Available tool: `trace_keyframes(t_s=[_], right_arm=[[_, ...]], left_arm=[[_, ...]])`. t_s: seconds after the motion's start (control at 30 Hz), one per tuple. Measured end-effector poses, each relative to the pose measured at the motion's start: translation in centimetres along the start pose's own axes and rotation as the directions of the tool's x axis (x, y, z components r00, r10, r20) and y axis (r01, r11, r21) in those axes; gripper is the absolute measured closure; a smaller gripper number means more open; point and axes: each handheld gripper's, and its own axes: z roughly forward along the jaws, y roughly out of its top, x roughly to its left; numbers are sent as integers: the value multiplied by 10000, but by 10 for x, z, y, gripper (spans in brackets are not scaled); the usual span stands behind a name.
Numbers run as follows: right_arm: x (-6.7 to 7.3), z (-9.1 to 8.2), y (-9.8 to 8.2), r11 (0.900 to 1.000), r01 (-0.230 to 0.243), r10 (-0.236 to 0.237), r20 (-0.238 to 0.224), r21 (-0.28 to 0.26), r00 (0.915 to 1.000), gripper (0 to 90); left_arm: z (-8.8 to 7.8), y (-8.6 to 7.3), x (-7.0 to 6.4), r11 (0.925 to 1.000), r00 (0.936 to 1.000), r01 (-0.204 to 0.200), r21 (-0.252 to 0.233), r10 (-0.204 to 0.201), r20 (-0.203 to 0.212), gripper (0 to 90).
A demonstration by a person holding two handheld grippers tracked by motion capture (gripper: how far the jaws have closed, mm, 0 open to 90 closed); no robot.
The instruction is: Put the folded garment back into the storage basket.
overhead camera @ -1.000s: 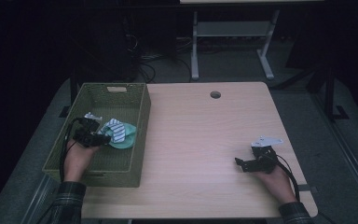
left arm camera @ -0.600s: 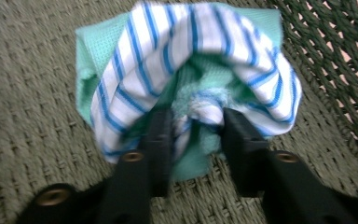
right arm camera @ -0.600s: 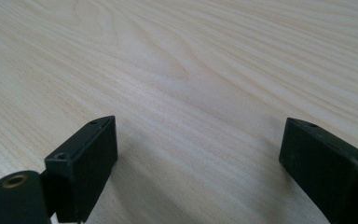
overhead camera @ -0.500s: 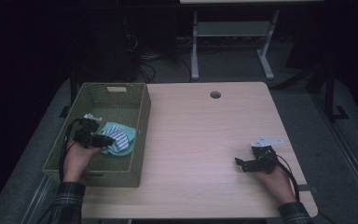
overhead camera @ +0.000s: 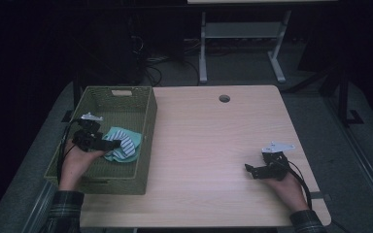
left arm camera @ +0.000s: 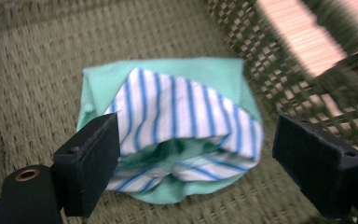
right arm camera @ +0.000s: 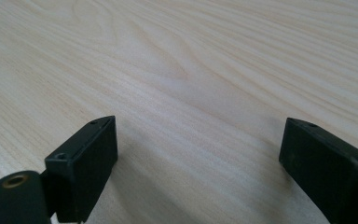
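A folded cloth [left arm camera: 177, 126], mint green outside with a white, blue-striped layer on top, lies bunched on the floor of the green woven basket [overhead camera: 126, 94], near its right wall. Its folded edge gapes open toward the left claw [left arm camera: 196, 154], untouched between the spread jaws.

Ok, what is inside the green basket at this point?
A folded mint-green and blue-striped cloth lies on the green basket floor, with the left gripper above it, fingers just opened and clear of it. What the folds enclose or cover cannot be seen.
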Motion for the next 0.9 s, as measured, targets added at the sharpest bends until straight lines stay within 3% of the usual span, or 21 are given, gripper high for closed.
trace_keyframes(t_s=[0.23, 0.47, 0.63, 0.9], right_arm=[[0, 0, 0, 10000, -1, 0, 10, 16, 10000, 109], [0, 0, 0, 10000, -7, 7, 21, 7, 10000, 108], [0, 0, 0, 10000, -13, 13, 22, 8, 10000, 108], [1, -1, 0, 10000, -31, 31, 24, 11, 10000, 109]], left_arm=[[-12, 12, -22, 9984, 9986, -197, -535, 223, 472, 142], [-10, 24, -53, 9949, 9944, -441, -911, 525, 916, 143], [-2, 33, -77, 9917, 9890, -690, -1085, 823, 1231, 142], [11, 46, -118, 9844, 9740, -1194, -1291, 1414, 1770, 145]])
